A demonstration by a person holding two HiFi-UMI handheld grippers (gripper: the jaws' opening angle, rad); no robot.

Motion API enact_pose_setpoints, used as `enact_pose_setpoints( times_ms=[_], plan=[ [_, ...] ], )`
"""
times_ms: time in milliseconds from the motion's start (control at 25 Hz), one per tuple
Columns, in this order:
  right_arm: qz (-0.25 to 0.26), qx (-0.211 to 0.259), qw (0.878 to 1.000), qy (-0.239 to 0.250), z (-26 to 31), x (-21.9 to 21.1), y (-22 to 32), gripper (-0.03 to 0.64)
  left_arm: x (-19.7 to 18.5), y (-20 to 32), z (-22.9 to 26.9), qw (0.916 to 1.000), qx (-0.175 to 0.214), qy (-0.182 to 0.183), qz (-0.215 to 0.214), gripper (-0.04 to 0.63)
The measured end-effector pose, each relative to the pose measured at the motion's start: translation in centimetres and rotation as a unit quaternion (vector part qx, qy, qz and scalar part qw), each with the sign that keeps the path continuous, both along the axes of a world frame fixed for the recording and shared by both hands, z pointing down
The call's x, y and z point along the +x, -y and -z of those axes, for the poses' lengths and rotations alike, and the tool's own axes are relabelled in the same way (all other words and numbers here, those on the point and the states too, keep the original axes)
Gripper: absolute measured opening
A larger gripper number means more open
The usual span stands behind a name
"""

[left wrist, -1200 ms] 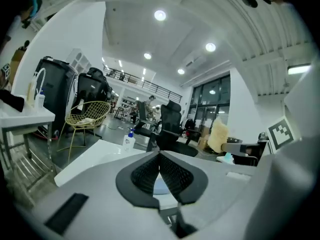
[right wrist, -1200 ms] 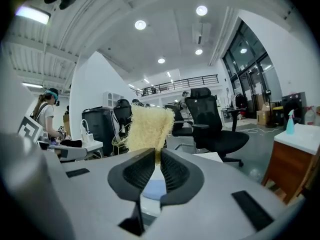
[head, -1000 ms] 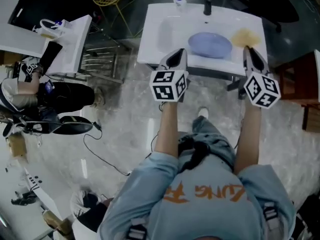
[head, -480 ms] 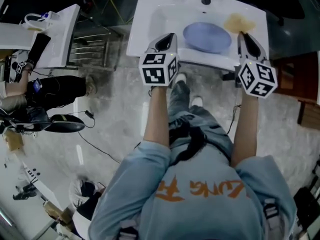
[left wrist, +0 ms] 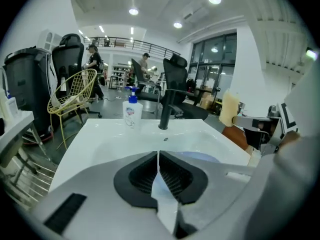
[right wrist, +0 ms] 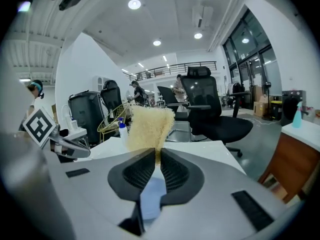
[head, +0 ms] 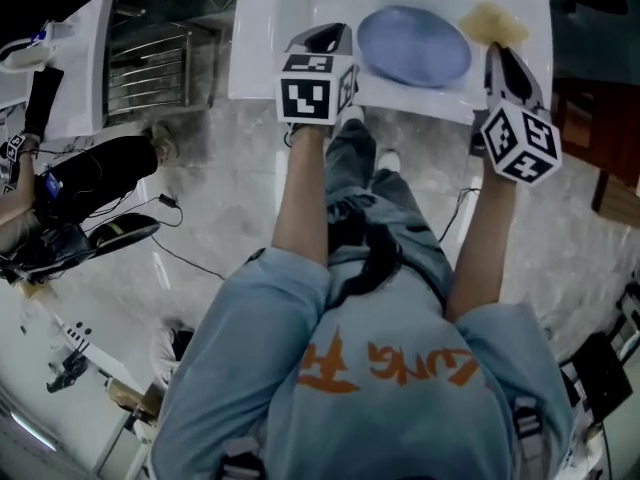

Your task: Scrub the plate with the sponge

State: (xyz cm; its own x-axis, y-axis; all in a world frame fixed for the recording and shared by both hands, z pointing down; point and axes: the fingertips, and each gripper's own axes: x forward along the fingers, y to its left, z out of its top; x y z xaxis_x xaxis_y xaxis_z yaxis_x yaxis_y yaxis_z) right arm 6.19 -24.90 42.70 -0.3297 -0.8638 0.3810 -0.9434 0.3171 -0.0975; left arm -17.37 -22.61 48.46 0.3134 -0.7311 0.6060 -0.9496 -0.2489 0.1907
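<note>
A blue plate point(head: 413, 46) lies flat in the white sink point(head: 262, 38); its near edge also shows past the left jaws point(left wrist: 202, 158). My right gripper point(head: 497, 50) hovers over the sink's front right rim, shut on a yellow sponge point(head: 492, 21). In the right gripper view the sponge point(right wrist: 148, 126) stands upright, pinched at its lower edge by the gripper point(right wrist: 157, 156). My left gripper point(head: 325, 31) hangs just left of the plate, apart from it. It point(left wrist: 158, 156) is shut with nothing between its pads. From there the sponge point(left wrist: 230, 108) shows at the right.
A black faucet point(left wrist: 167, 109) and a soap bottle point(left wrist: 132, 112) stand at the sink's back rim. A second white basin point(head: 75, 53) and a crouching person point(head: 60, 183) are to the left. A wooden cabinet point(head: 610, 128) stands to the right. Office chairs point(right wrist: 212, 111) lie beyond.
The person has stepped closer to the sink. Both grippers have moved forward from in front of the rim to over the basin's front edge, the right one still carrying the sponge.
</note>
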Motion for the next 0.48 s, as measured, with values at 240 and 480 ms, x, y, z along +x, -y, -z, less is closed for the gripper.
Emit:
enact_pose_setpoints(
  times_ms=[240, 480],
  plan=[
    [-0.010, -0.013, 0.999, -0.040, -2.7, -0.2, 0.7, 0.035, 1.7, 1.6, -4.0, 0.9981, -0.038, -0.004, -0.047, 0.042],
    [-0.043, -0.031, 0.997, -0.055, -4.1, 1.2, 1.9, 0.035, 2.4, 2.9, -8.6, 0.9905, -0.107, -0.019, -0.084, 0.126]
  ],
)
